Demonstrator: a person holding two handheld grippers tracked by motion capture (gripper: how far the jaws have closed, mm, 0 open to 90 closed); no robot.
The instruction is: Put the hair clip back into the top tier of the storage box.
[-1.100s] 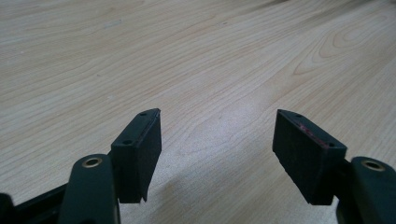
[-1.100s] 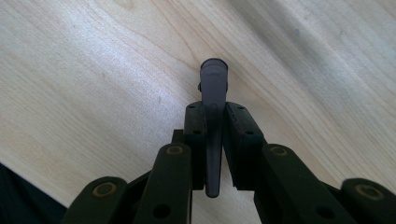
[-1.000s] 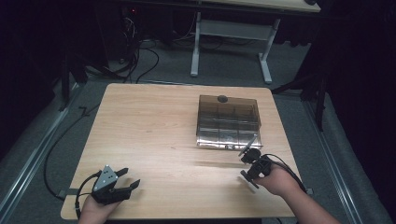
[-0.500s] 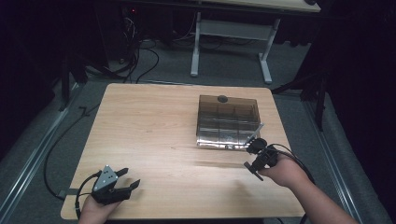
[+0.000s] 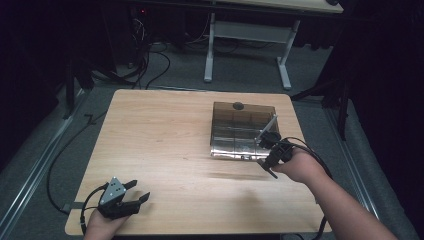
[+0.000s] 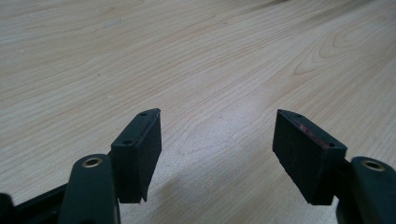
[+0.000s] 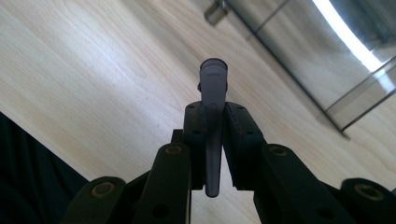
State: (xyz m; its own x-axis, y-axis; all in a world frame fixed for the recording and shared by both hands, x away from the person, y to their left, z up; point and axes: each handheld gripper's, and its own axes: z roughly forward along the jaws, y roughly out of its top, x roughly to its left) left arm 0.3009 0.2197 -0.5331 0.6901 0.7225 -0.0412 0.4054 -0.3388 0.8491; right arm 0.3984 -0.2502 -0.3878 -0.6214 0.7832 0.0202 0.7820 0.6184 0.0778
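A smoky clear compartment box with a dark knob on its lid sits on the right half of the wooden table. My right gripper hangs at the box's front right corner, shut on a slim grey tapered tube that points up over the lid. In the right gripper view the tube stands clamped between the jaws of the right gripper, with the box's clear wall just beyond. My left gripper rests near the table's front left edge, open; the left gripper holds nothing.
A white-legged desk frame stands on the floor beyond the table. Cables lie on the floor at the back left. A black cable loops from the right gripper. Bare wood spreads ahead of the left gripper.
The right gripper has carried the grey tube away from the table's front edge, up to the box's front right corner. The left gripper has stayed still.
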